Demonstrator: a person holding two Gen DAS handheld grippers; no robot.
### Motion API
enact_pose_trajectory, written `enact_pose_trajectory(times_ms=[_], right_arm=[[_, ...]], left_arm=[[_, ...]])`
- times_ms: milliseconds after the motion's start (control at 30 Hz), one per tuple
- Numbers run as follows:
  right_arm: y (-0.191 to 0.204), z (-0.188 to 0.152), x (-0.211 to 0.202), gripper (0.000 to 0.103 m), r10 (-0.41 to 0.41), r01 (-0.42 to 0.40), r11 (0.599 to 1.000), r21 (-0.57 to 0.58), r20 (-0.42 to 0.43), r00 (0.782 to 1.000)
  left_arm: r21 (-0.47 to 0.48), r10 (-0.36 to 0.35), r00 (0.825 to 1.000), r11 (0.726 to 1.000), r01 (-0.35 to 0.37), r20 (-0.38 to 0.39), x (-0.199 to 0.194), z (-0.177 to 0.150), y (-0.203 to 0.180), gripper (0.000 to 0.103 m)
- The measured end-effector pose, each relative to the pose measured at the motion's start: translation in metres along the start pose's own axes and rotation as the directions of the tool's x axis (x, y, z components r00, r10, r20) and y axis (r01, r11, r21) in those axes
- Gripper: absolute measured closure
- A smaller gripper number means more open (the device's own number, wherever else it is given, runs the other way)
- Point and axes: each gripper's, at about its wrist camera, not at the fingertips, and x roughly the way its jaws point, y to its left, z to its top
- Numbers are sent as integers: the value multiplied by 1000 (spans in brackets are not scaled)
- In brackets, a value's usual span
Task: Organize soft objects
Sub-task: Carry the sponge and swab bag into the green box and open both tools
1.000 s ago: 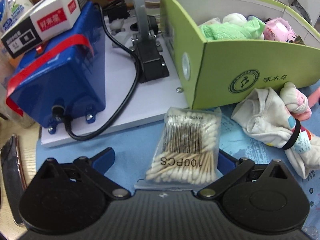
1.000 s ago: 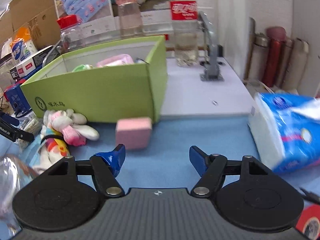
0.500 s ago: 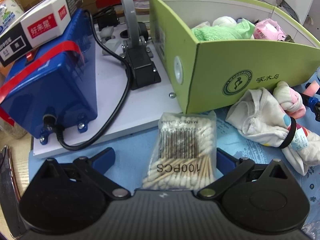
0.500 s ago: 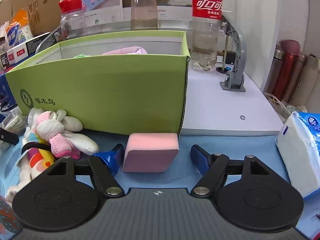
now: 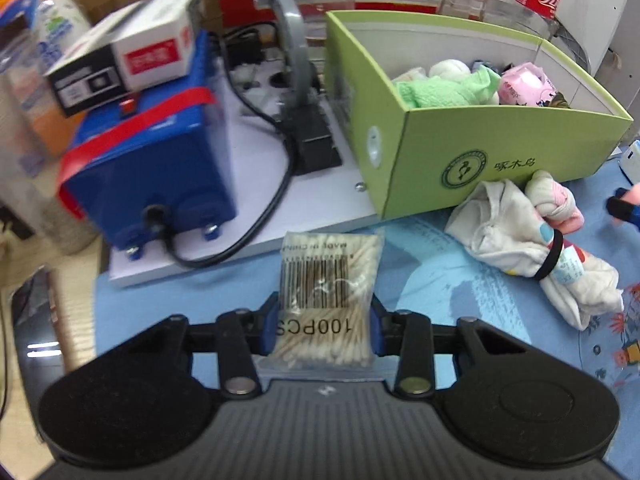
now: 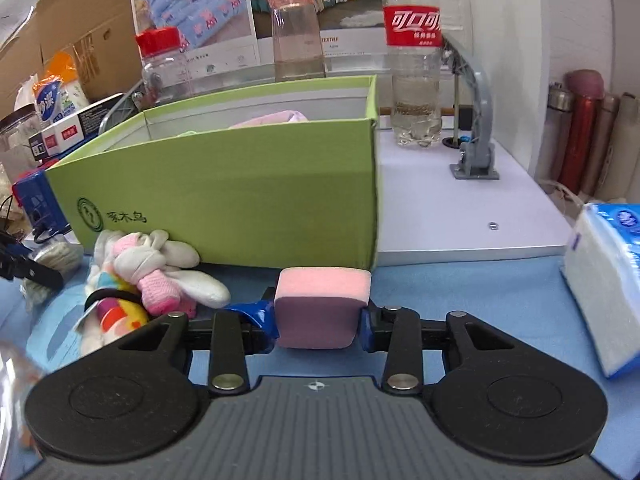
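In front of the green box [image 5: 500, 160], the left gripper [image 5: 322, 330] pinches a clear cotton-swab bag [image 5: 326, 300] lengthwise toward it, while the right gripper [image 6: 318, 326] squeezes a pink sponge block [image 6: 320, 300] at its corner.

Socks [image 5: 528, 236] before box [image 5: 500, 148] — swabs [image 5: 326, 284] to left.

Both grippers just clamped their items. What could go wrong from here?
1. The left gripper pinches the cotton swab bag only at its near end; the slick bag may slip or droop when lifted.
2. The right gripper squeezes the pink sponge right against the green box wall; the lift may snag the corner.
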Motion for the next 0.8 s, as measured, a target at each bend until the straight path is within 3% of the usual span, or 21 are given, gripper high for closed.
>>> enact_pose_trajectory(times_ms=[133, 300, 400, 600, 667, 733, 800], right_arm=[[-8, 1, -43, 81, 14, -13, 1000, -6, 54, 998], [-4, 49, -80, 80, 17, -6, 998, -59, 197, 980], [8, 97, -67, 79, 24, 3, 994, -112, 239, 971], [30, 153, 9, 78, 62, -42, 990, -136, 147, 987], [37, 159, 32, 77, 81, -66, 988, -141, 104, 991], [42, 159, 49, 74, 104, -93, 985, -145, 72, 992], [44, 156, 60, 70, 119, -111, 985, -129, 51, 992]], left_arm=[[-27, -15, 1000, 1000, 15, 27, -32, -1, 8, 63], [18, -5, 988, 1000, 2, 154, -71, 53, -7, 63], [41, -30, 976, 999, 22, 215, -74, 95, -22, 63], [59, -78, 977, 996, 67, 200, -34, 150, -48, 63], [68, -73, 980, 996, 62, 184, -17, 157, -53, 57], [60, -58, 981, 997, 47, 183, -4, 160, -55, 20], [52, -68, 977, 997, 58, 202, 0, 161, -54, 20]])
